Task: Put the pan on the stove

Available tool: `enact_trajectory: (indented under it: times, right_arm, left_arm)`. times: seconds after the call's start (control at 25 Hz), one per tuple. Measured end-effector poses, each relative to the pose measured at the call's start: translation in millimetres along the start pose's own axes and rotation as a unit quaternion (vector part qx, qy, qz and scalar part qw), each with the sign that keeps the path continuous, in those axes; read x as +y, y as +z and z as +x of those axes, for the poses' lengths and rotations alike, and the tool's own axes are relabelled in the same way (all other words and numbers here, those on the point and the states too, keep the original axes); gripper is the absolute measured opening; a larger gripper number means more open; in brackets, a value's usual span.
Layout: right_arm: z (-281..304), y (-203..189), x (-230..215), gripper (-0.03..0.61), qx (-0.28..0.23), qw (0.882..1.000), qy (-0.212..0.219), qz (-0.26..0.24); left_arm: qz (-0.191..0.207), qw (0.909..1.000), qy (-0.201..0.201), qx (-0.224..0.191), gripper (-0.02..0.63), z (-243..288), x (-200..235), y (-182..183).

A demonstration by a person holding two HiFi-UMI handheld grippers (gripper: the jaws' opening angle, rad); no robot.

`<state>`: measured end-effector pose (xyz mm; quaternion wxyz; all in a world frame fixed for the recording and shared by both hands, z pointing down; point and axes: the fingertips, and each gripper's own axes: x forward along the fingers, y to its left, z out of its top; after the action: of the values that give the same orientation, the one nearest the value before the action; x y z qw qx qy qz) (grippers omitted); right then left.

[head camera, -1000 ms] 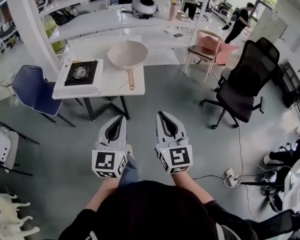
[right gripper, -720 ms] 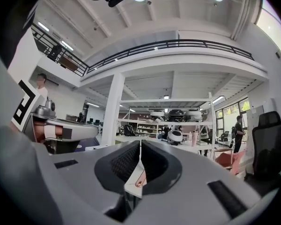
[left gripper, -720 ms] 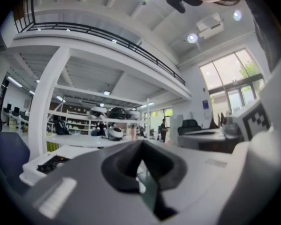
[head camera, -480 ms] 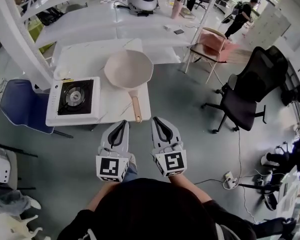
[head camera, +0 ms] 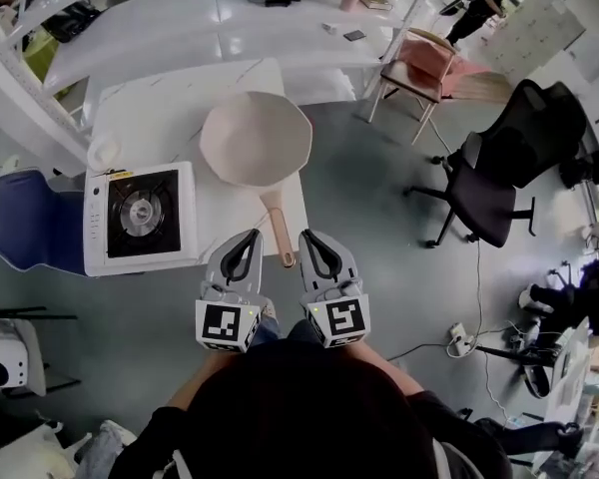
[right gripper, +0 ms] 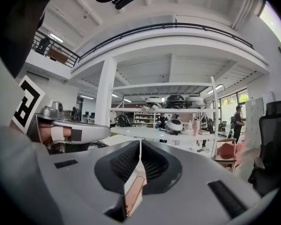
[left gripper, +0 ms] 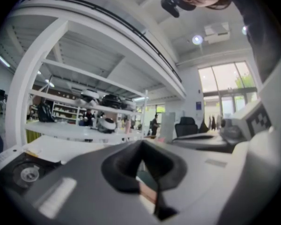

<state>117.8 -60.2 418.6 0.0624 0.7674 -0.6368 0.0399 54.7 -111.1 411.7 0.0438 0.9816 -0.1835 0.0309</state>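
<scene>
A pale pink pan (head camera: 255, 138) rests on the white table (head camera: 180, 93), its long handle (head camera: 277, 226) pointing toward me past the table's front edge. The portable gas stove (head camera: 140, 216) stands to the pan's left at the table's front left corner, burner bare. My left gripper (head camera: 251, 235) and right gripper (head camera: 304, 235) are both shut and hold nothing. They point level at the table edge, one on each side of the handle's end. The handle (right gripper: 134, 191) shows pink through the right gripper's (right gripper: 140, 142) jaws. The left gripper (left gripper: 141, 142) sees the stove (left gripper: 23, 171) at its left.
A black office chair (head camera: 499, 163) stands right of the table, a blue chair (head camera: 25, 218) left of it. A wooden chair with pink cloth (head camera: 431, 56) is at the back right. A long white bench (head camera: 180, 38) with an appliance lies behind. A power strip (head camera: 459, 342) lies on the floor.
The person has walked up to the table. Both shut grippers, earlier well short of it, now sit at its front edge beside the pan handle's end.
</scene>
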Motion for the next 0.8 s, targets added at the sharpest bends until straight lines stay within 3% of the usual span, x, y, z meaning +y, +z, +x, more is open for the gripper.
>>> enact_trajectory:
  times: [0.2, 0.56, 0.8]
  right_arm:
    - [16.6, -4.9, -3.0, 0.021, 0.025, 1.0, -0.002, -0.01]
    - [27.7, -49.2, -1.6, 0.023, 0.064, 0.997, 0.044, -0.002]
    - [35.5, -77.8, -6.0, 0.025, 0.104, 0.991, 0.081, 0.035]
  left_arm:
    - [-0.011, 0.9998, -0.005, 0.016, 0.009, 17.0, 11.9, -16.5]
    - [-0.061, 0.9956, -0.016, 0.069, 0.015, 33.6, 13.8, -54.5]
    - [-0.103, 0.9891, -0.035, 0.099, 0.077, 48.5, 9.9, -81.2]
